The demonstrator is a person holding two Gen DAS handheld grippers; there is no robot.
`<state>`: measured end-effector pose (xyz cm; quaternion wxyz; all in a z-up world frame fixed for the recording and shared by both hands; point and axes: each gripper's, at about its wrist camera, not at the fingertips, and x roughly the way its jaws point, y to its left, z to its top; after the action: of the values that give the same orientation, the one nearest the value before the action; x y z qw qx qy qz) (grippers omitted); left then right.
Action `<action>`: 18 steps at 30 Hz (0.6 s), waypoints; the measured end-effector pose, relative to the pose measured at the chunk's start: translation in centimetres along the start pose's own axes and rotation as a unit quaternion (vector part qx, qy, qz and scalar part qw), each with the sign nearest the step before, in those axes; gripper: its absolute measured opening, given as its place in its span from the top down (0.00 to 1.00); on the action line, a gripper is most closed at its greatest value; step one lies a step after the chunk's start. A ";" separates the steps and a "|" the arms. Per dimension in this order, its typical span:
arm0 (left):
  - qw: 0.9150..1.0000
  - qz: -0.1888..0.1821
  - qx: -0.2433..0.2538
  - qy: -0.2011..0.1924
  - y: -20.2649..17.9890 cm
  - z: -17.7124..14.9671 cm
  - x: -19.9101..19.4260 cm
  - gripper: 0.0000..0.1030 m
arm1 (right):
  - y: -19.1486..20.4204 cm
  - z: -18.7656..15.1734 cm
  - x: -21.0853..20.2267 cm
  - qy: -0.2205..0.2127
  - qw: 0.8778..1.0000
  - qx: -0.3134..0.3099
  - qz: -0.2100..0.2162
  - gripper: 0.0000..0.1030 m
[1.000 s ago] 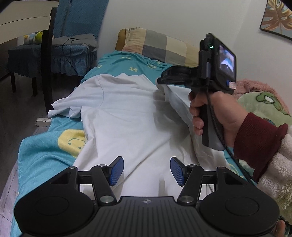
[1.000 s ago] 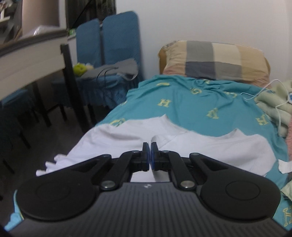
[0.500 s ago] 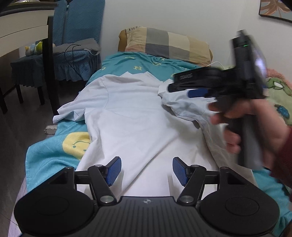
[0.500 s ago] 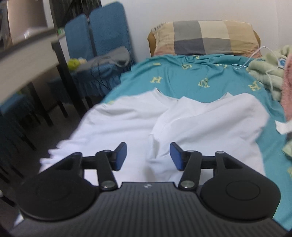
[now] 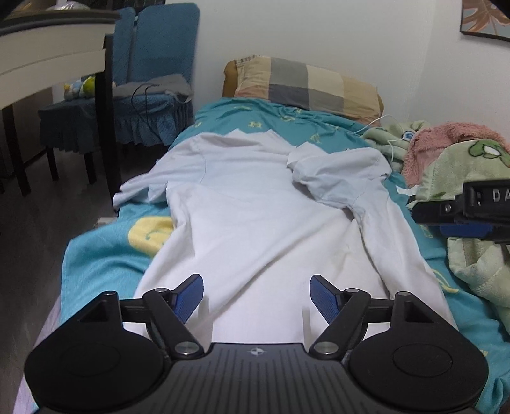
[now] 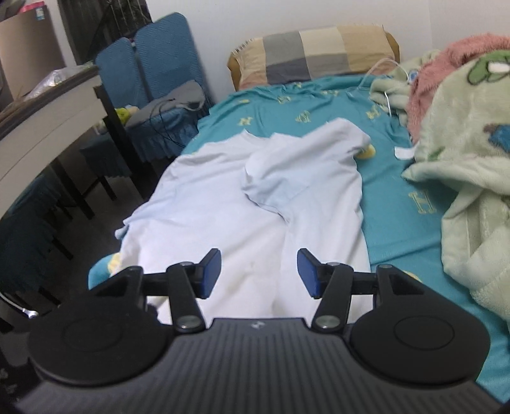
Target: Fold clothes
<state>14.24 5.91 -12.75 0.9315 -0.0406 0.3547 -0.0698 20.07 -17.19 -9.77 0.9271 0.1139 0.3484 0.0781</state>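
A white T-shirt lies spread lengthwise on a bed covered by a teal sheet printed with yellow letters and a yellow smiley face. The shirt's collar end points toward the plaid pillow at the head of the bed, and its hem end lies just beneath the two tools. The sleeve on the right side is folded inward, so it rests on top of the shirt's body, with a crease running down the right edge. The sleeve on the left lies flat and unfolded, reaching to the bed's edge beside the dark floor.

The left tool hovers over the lower part of the shirt with its blue-padded jaws spread wide and nothing between them. The right tool is also spread apart and empty, held above the shirt's lower middle; in the left wrist view it shows only as a black body with a blue pad at the right edge, over the fleece.

To the right of the shirt sits a heap of green fleece blanket with a cartoon print, and a pink fluffy fabric behind it. A white cable trails across the sheet near the pillow. On the left stands a chair with a blue cover, holding a grey cloth and a dark cord, next to a table with a white top and dark legs. A framed picture hangs on the white wall at upper right.
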 end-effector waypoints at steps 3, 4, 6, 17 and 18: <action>1.000 0.010 0.000 0.003 -0.1 -0.5 0.0 0.25 | -0.7 0.4 0.4 0.002 1.000 0.013 0.011 0.46; 1.000 0.015 0.002 0.001 -0.1 -0.5 0.0 0.24 | -0.8 0.5 0.6 0.005 1.000 0.013 0.014 0.46; 1.000 0.022 -0.003 -0.003 -0.1 -0.5 0.1 0.23 | -0.8 0.7 1.1 0.015 1.000 0.008 0.022 0.46; 0.993 0.032 -0.110 -0.003 2.9 0.4 0.6 0.23 | -0.7 1.3 0.6 0.019 0.998 -0.008 0.058 0.46; 0.991 0.031 -0.129 -0.004 3.5 0.8 0.8 0.23 | -0.8 1.1 0.7 0.023 0.998 -0.005 0.053 0.46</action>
<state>15.67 9.31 -13.10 0.9216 -0.1495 0.3581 0.0053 21.37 -18.02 -9.63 0.9138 0.1253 0.3631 0.1317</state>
